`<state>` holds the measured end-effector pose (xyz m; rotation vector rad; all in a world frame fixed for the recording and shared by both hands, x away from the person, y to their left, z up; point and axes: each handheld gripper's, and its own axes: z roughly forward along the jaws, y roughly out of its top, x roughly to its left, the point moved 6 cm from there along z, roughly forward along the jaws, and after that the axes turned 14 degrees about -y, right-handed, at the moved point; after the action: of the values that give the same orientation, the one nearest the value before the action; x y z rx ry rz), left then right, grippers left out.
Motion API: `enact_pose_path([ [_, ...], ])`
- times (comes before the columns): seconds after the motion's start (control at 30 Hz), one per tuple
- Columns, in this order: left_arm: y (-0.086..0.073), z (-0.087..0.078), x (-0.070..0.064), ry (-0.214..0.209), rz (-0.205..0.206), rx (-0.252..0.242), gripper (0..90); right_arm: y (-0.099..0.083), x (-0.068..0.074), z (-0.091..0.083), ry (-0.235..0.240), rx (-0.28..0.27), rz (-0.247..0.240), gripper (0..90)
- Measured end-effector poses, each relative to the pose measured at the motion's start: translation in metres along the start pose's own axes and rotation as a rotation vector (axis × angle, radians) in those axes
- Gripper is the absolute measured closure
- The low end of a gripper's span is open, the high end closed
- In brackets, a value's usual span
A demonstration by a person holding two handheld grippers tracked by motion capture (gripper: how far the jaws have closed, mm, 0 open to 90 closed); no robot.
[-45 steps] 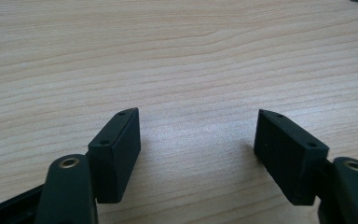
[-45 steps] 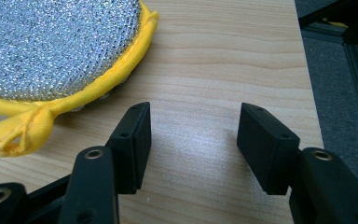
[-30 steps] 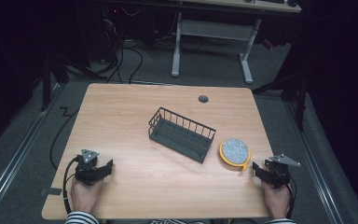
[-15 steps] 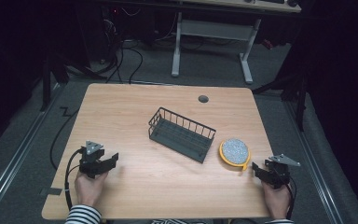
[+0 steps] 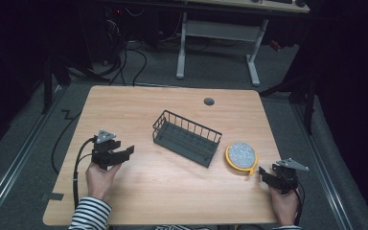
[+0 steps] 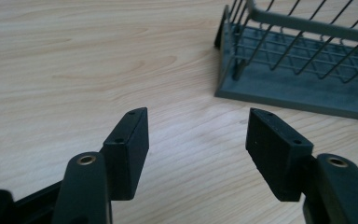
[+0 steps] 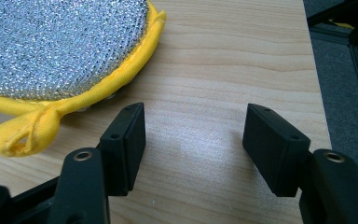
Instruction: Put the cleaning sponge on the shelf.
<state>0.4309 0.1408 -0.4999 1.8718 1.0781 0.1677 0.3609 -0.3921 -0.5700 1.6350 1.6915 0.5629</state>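
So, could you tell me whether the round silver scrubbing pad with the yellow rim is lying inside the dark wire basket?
No, the scrubbing pad lies on the wooden table beside the wire basket.

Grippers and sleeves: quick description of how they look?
Both are black. The left gripper and right gripper each carry a grey three-cornered plate and trail a black cable. Their jaw pads are flat, ribbed blocks with small screw holes. The left sleeve is black-and-white striped.

A light wooden table (image 5: 124,110) stands on grey carpet (image 5: 24,158); a small round dark grommet (image 5: 209,101) sits near its far edge. Beyond it stands a white-legged desk frame (image 5: 218,31), with black cables (image 5: 134,57) strewn on the floor beside it
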Motion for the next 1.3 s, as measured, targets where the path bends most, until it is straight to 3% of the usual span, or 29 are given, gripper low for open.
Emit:
enact_pose_path([
  [0.3, 0.04, 0.02, -0.019, -0.04, 0.05, 0.027, 41.4, 0.0, 0.0, 0.0, 0.0, 0.002, 0.002, 39.1],
  [0.5, 0.061, 0.037, -0.023, -0.027, 0.08, 0.051, 41.9, 0.0, 0.001, 0.0, 0.003, 0.0, -0.003, 38.3],
  [0.7, 0.075, 0.053, -0.023, -0.028, 0.083, 0.063, 42.5, 0.0, 0.001, 0.0, 0.003, 0.0, -0.003, 38.3],
  [0.8, 0.08, 0.058, -0.022, -0.039, 0.066, 0.058, 42.9, 0.0, 0.001, 0.0, 0.003, 0.001, -0.002, 38.3],
  [0.83, 0.084, 0.063, -0.021, -0.021, 0.07, 0.068, 43.2, 0.0, 0.001, 0.0, 0.003, 0.001, -0.002, 38.3],
  [0.93, 0.089, 0.067, -0.021, -0.026, 0.064, 0.062, 43.6, 0.0, 0.001, 0.0, 0.003, 0.0, -0.002, 38.3],
  [1.1, 0.098, 0.078, -0.021, -0.018, 0.069, 0.081, 44.3, 0.0, 0.001, 0.0, 0.003, 0.001, -0.002, 38.3],
  [1.17, 0.099, 0.084, -0.019, 0.007, 0.077, 0.105, 44.9, 0.0, 0.001, 0.0, 0.003, 0.001, -0.002, 38.3],
  [1.3, 0.1, 0.097, -0.019, 0.011, 0.085, 0.136, 48.4, 0.0, 0.001, 0.0, 0.004, 0.002, -0.002, 37.9],
])
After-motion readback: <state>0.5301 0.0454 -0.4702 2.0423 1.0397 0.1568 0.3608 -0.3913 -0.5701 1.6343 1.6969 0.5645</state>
